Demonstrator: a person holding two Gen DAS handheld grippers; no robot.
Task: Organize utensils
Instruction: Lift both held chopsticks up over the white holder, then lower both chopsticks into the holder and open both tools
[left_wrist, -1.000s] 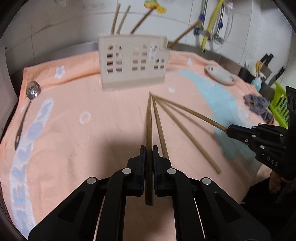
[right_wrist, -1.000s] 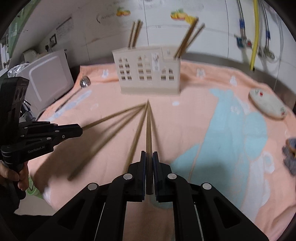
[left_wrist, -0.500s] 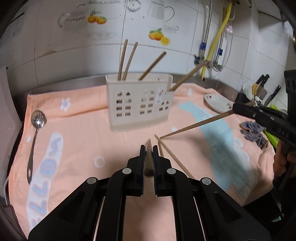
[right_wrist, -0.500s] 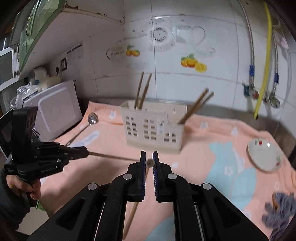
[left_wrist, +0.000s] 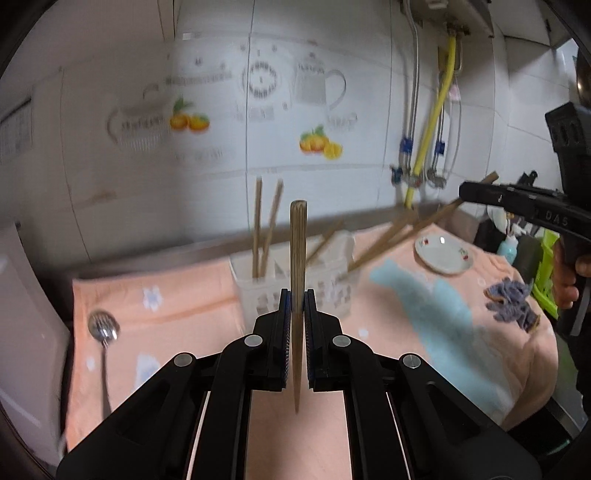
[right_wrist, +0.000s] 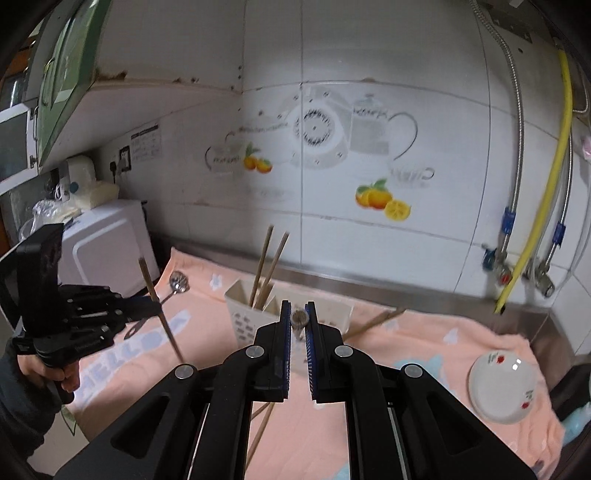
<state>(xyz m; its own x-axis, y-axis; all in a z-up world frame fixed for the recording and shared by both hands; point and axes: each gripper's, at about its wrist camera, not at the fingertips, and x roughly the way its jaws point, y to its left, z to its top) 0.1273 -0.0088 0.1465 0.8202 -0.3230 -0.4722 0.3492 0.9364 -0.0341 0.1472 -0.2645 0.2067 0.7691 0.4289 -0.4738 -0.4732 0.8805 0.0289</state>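
Two chopsticks held above the desk, one in each pair of tongs, with the holder ahead.

The left tongs (left_wrist: 295, 306) are pinched on one chopstick (left_wrist: 297, 251), whose long axis stands almost upright, thick end up. The right tongs (right_wrist: 297, 317) are pinched on a second chopstick (right_wrist: 298, 318), seen nearly end-on, its lower part trailing down towards the towel (right_wrist: 424, 343). The white slotted holder (right_wrist: 243, 314) stands straight ahead of and below both tongs on the towel-covered desk; neither hand can be judged clearly nearer. In the holder, two chopsticks (right_wrist: 264, 266) stand on the left side and about two more lean out to the right. One more chopstick (right_wrist: 262, 428) appears to lie on the towel, with one spoon (left_wrist: 102, 332) and one saucer (right_wrist: 502, 384).
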